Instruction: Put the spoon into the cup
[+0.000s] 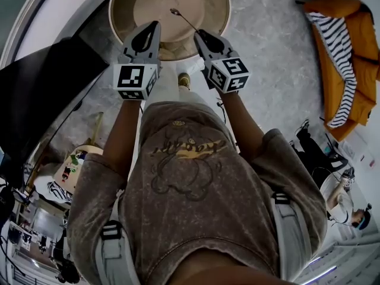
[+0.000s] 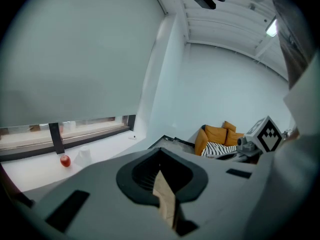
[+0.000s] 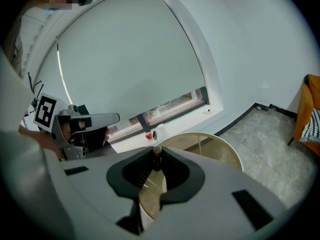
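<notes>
Spoon (image 1: 185,20): sticking out beyond your right claw (image 1: 202,35), over the round table (image 1: 148,2).
Right claw: you are pinching the spoon's handle end.
Left claw (image 1: 154,26): you are holding it closed, empty.

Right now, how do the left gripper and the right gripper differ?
The right gripper is shut on the spoon, whose bowl sticks out over the round table. The left gripper has its jaws together on nothing. The right gripper's view looks across the table top, while the left gripper's view shows mostly wall and window sill. Both hover by the table's near rim, tips leaning toward each other.
</notes>
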